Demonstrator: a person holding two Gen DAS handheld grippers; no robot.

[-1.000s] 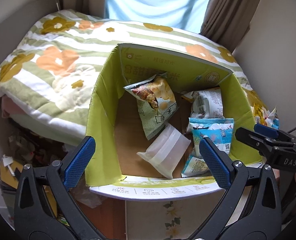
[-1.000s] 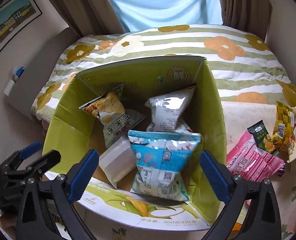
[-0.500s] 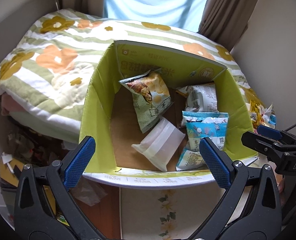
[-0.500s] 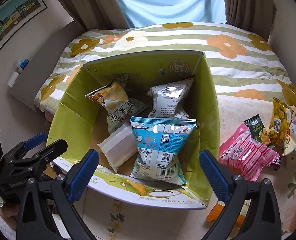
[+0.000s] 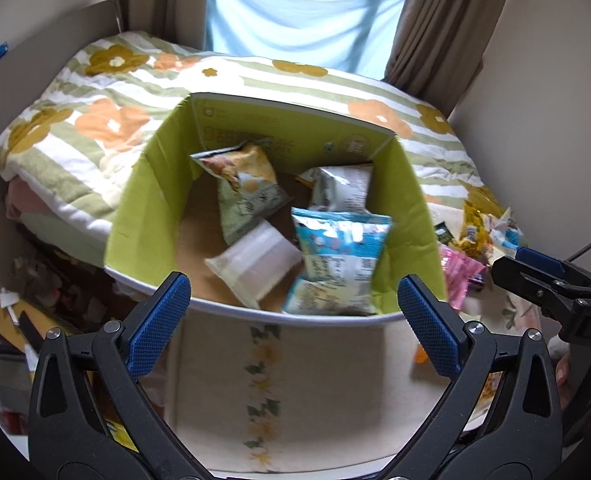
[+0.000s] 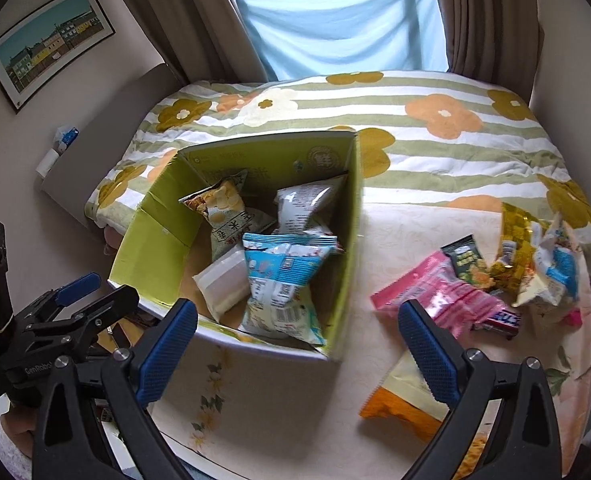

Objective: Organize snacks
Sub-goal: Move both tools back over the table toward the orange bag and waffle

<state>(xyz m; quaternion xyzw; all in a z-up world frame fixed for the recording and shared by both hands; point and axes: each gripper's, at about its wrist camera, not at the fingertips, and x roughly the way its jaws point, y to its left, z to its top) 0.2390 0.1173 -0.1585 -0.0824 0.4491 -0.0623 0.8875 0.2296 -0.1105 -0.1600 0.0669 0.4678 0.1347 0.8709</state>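
A green cardboard box (image 5: pixel 147 200) (image 6: pixel 155 232) stands open on the table. Inside lie a blue snack bag (image 5: pixel 341 248) (image 6: pixel 283 276), a green chip bag (image 5: pixel 247 188) (image 6: pixel 225 208), a silver bag (image 5: pixel 341 188) (image 6: pixel 303 204) and a white pouch (image 5: pixel 255 264) (image 6: pixel 223 284). Loose snacks lie right of the box: a pink pack (image 6: pixel 439 292), a dark green bar (image 6: pixel 465 260), yellow packs (image 6: pixel 513 240) and an orange bag (image 6: pixel 403 404). My left gripper (image 5: pixel 295 324) is open and empty, in front of the box. My right gripper (image 6: pixel 299 336) is open and empty, near the box's front right corner.
A bed with a flowered striped quilt (image 5: pixel 95 120) (image 6: pixel 435 128) lies behind the table. The table has a pale flowered cloth (image 5: pixel 279 380) (image 6: pixel 255 392). Clutter sits on the floor at the left (image 5: pixel 35 288). Curtains and a wall stand at the right (image 5: pixel 535 60).
Both grippers have pulled back and up from the box, so it looks smaller and farther. The right view now takes in the loose snacks on the table.
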